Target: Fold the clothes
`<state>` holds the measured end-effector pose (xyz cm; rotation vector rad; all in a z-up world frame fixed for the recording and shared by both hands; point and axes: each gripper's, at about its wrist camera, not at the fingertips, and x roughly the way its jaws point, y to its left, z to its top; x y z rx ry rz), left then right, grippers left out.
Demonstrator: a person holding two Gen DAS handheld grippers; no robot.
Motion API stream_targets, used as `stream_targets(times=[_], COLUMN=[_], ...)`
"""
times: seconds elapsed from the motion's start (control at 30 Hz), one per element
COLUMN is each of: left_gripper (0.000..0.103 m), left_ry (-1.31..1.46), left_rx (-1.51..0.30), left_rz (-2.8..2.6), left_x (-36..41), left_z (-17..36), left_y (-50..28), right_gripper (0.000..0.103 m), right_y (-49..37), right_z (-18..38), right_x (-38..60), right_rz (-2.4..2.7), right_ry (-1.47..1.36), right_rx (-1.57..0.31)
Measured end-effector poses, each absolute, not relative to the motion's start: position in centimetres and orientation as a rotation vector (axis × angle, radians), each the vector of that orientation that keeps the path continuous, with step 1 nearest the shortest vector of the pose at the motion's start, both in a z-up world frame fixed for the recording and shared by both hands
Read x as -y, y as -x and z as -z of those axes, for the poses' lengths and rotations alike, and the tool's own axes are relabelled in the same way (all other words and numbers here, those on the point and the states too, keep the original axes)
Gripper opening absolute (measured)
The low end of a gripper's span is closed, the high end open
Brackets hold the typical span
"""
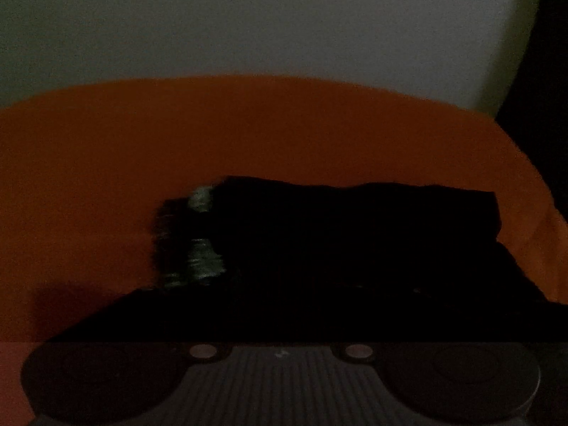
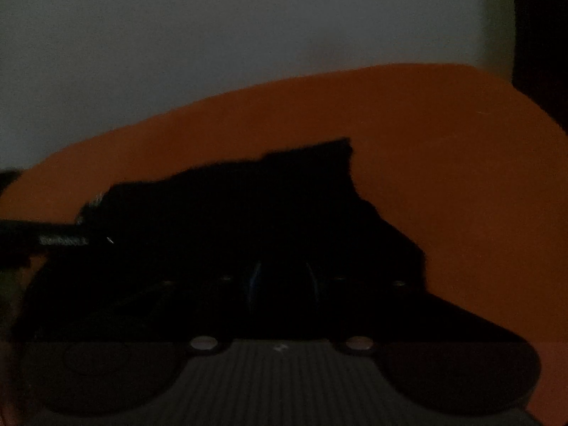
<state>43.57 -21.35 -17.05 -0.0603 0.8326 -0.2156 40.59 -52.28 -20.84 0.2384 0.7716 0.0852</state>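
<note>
Too dark to tell either gripper's state, so I'd pinch the black garment (image 1: 355, 220) edges on the orange table (image 1: 248, 124) evenly, then fold slowly.

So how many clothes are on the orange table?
1 that I can make out: a dark garment lying folded on the orange table, with a pale ribbed patch at its left end. It's very dark, so more could be hidden.

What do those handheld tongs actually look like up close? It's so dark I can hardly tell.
Only partly visible. Each tool's base is a dark grey ribbed plate with two pale round screw heads and a dark rounded dome on either side. The right tongs show two slim dark fingers with a bluish glint. No cables or sleeves show.
</note>
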Motion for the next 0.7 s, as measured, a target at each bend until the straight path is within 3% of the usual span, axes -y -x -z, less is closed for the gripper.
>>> stream_targets(times=[0.07, 0.17, 0.23, 0.27, 0.37, 0.43, 0.63, 0.7], left_gripper=[0.045, 0.067, 0.059, 0.059, 0.061, 0.067, 0.063, 0.075], left_ry=[0.017, 0.015, 0.063, 0.103, 0.159, 0.131, -0.002, 0.037], left_rx=[-0.81, -0.796, -0.792, -0.774, -0.7, -0.668, -0.777, -0.771], left_rz=[0.194, 0.128, 0.097, 0.094, 0.188, 0.264, 0.263, 0.247], left_x=[22.0, 19.1, 17.2, 16.3, 18.1, 20.8, 26.2, 23.6], left_z=[17.5, 17.4, 16.6, 15.6, 12.6, 11.9, 17.9, 19.6], left_y=[-41.6, -38.4, -36.6, -35.4, -33.1, -33.1, -34.2, -33.3], right_gripper=[0.03, 0.03, 0.032, 0.039, 0.05, 0.051, 0.052, 0.051], right_y=[-38.7, -35.4, -33.7, -32.8, -32.0, -32.2, -30.0, -29.0], right_z=[20.9, 20.5, 18.8, 17.5, 14.4, 14.5, 18.2, 19.1], right_x=[53.4, 54.7, 55.0, 54.6, 49.7, 47.4, 45.6, 46.6], right_rz=[-0.071, -0.04, -0.007, -0.004, -0.096, -0.138, -0.118, -0.116], right_ry=[-0.268, -0.301, -0.318, -0.333, -0.317, -0.248, -0.195, -0.222], right_rx=[-0.761, -0.767, -0.793, -0.783, -0.676, -0.662, -0.711, -0.747])
